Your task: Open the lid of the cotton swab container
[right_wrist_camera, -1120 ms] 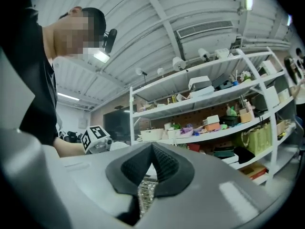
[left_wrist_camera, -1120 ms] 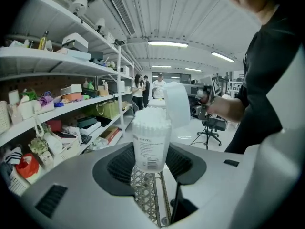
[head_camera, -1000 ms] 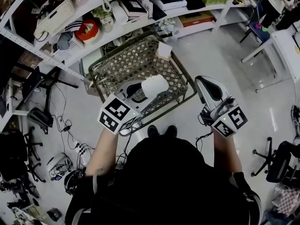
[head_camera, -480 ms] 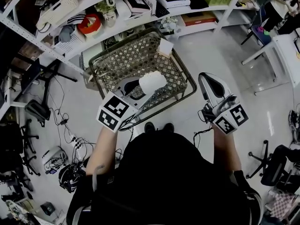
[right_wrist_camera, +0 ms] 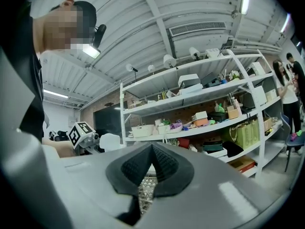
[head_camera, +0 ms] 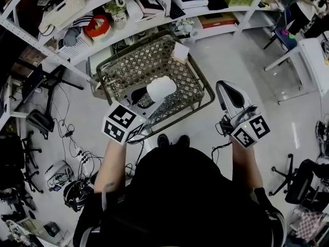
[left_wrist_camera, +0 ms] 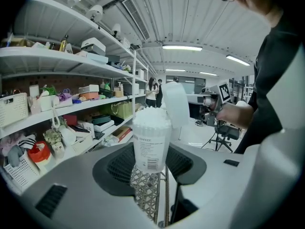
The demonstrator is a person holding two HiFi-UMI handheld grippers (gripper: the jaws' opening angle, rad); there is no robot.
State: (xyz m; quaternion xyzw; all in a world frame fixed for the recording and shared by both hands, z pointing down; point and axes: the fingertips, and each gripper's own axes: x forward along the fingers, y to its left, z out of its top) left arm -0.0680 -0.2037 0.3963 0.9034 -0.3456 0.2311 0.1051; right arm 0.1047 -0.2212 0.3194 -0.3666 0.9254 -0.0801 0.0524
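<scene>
We grasp the container [left_wrist_camera: 151,140] in the left claw [head_camera: 153,99], lid [left_wrist_camera: 175,104] apparently already flipped up, right claw [right_wrist_camera: 151,151] clenched empty; next probably setting it down.

Wire basket [head_camera: 138,66] below, shelving [head_camera: 51,53] beyond

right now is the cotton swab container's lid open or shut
Open: in the left gripper view the lid stands flipped up beside the container, swab tips exposed.
</scene>
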